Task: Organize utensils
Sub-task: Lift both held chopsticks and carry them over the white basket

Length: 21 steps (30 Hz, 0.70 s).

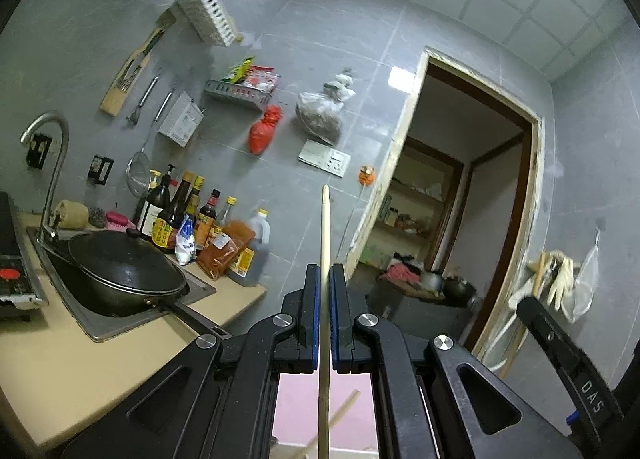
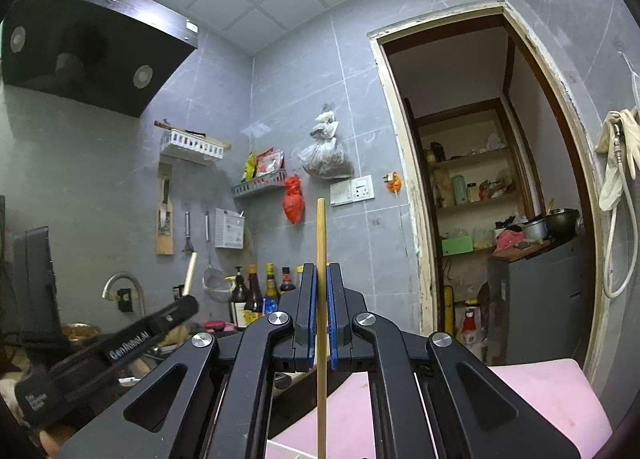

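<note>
Between the left gripper's (image 1: 325, 271) closed jaws a pale chopstick (image 1: 325, 243) stands upright; the right gripper (image 2: 320, 271) clamps a darker chopstick (image 2: 321, 231), its side marked "DAS". Left lies a wok (image 1: 124, 267) in the sink (image 1: 200, 291); grey tiled walls surround.

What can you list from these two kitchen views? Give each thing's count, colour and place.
wok: one, black, in the sink
faucet: one, silver, over the sink
sauce bottles: several, mostly dark, on the counter by the wall
range hood: one, black, upper left wall
red bag: one, hanging on the wall
chopsticks: two, pale wood, upright, one per claw
left claw: shut on a chopstick
right claw: shut on a chopstick
</note>
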{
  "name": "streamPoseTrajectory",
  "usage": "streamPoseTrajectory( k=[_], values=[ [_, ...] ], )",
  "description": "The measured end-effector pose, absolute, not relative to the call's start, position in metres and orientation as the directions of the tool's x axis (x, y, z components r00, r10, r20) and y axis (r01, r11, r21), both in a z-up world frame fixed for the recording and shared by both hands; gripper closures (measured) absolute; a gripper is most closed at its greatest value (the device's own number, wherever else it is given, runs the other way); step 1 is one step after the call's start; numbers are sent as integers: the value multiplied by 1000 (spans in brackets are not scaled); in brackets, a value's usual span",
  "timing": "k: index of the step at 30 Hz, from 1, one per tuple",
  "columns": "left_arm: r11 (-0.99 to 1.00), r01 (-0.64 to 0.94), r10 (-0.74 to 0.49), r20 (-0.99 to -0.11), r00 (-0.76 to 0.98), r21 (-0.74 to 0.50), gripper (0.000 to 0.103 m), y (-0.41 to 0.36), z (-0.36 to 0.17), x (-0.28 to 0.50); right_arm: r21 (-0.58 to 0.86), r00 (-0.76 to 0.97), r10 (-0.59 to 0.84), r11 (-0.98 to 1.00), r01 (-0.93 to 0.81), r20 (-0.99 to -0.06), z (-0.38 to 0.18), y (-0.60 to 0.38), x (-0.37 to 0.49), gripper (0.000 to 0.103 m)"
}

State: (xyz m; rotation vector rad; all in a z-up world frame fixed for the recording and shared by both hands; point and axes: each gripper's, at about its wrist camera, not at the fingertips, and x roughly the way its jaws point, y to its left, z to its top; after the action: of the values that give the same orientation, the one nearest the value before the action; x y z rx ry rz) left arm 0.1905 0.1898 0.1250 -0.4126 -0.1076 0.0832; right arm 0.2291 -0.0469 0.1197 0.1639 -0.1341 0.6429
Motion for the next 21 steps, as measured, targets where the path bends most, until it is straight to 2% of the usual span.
streamPoseTrajectory(
  k=[7, 21],
  values=[
    [876, -78, 136, 89, 987, -476, 101, 213, 111, 193, 154, 797, 585, 783, -603, 150, 106, -46, 244, 100],
    [892, -123, 171, 73, 982, -436, 101, 199, 85, 191, 105, 788, 608, 781, -616, 95, 80, -31, 247, 100]
  ],
)
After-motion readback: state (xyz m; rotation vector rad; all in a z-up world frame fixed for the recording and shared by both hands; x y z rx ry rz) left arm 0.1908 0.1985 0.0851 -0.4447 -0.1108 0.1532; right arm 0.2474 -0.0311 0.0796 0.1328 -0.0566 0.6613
